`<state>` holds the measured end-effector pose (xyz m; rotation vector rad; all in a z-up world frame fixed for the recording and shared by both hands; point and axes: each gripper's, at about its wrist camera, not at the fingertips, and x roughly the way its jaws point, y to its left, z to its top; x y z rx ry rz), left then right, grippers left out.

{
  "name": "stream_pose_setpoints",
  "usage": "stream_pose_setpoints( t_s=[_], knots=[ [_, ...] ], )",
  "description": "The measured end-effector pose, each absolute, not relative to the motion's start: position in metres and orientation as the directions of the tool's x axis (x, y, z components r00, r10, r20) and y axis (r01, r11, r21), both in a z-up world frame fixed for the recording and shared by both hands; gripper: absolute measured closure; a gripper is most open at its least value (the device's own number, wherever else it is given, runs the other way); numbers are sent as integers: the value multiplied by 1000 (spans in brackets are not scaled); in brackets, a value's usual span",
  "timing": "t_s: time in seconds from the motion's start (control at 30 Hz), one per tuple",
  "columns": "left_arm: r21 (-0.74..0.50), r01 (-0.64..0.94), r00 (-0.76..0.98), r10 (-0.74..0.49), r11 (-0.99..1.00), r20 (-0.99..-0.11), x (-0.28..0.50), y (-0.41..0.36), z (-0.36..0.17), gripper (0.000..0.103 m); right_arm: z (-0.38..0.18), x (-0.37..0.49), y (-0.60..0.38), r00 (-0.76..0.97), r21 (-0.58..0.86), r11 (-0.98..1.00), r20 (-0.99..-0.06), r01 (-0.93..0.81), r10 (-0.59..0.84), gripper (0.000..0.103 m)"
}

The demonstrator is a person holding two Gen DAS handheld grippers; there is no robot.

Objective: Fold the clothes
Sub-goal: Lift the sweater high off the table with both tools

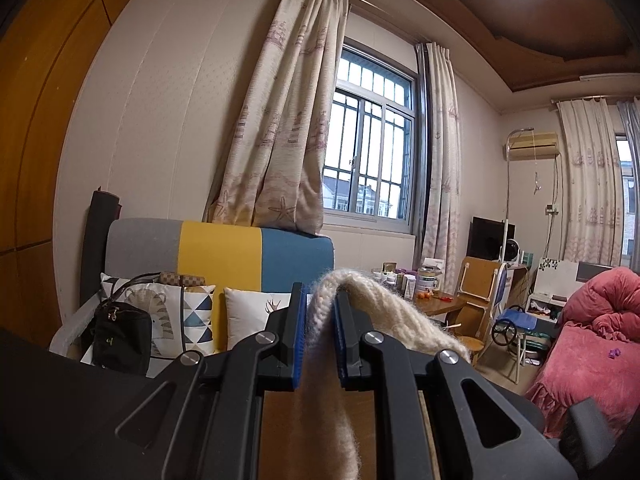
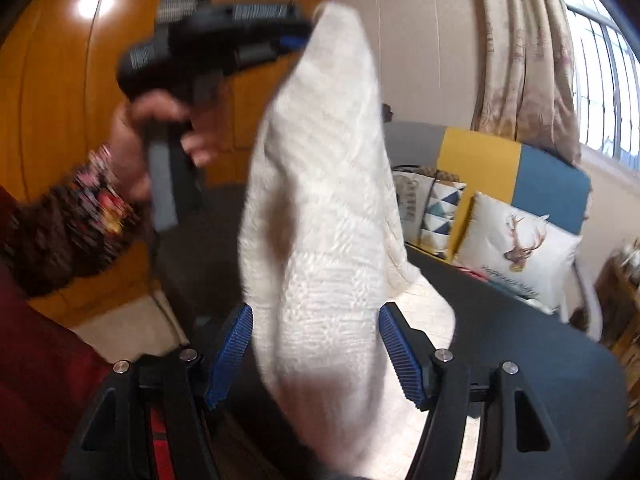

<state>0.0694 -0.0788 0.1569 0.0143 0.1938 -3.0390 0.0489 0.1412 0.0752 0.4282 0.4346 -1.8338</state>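
Left gripper (image 1: 319, 312) pinches your cream sweater (image 2: 320, 208), hanging mid-frame above the dark table (image 2: 520, 320); right gripper (image 2: 316, 344) stands spread around it, untouching, so no fold looks done yet.

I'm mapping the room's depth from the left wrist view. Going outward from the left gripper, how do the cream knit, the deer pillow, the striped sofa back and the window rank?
1. Cream knit: pinched in the left gripper.
2. Deer pillow: just beyond, left.
3. Striped sofa back: behind the pillow.
4. Window: far wall, above.
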Motion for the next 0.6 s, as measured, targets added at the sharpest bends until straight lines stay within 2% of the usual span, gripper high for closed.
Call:
stream_pose_setpoints(
  t_s=[0.07,0.13,0.17,0.27,0.37,0.6],
  knots=[
    [-139,95,-995,-94,-986,-12,71,-82,157,90,65,41,134,-381,-120,-374,-511,919,-770,39],
    [-152,94,-996,-93,-984,-9,73,-84,156,90,59,27,130,-434,-116,-444,-524,889,-733,72],
    [-158,92,-996,-92,-983,-8,74,-86,156,90,58,19,131,-443,-94,-467,-524,879,-728,99],
    [-173,94,-995,-96,-980,0,76,-88,154,90,60,-4,140,-461,-9,-526,-495,850,-737,98],
    [-177,105,-994,-109,-979,13,81,-91,153,90,73,-19,155,-484,80,-559,-410,825,-773,98],
    [-202,118,-991,-129,-972,44,91,-100,156,90,131,-31,182,-611,153,-625,-133,765,-780,98]
  ],
)
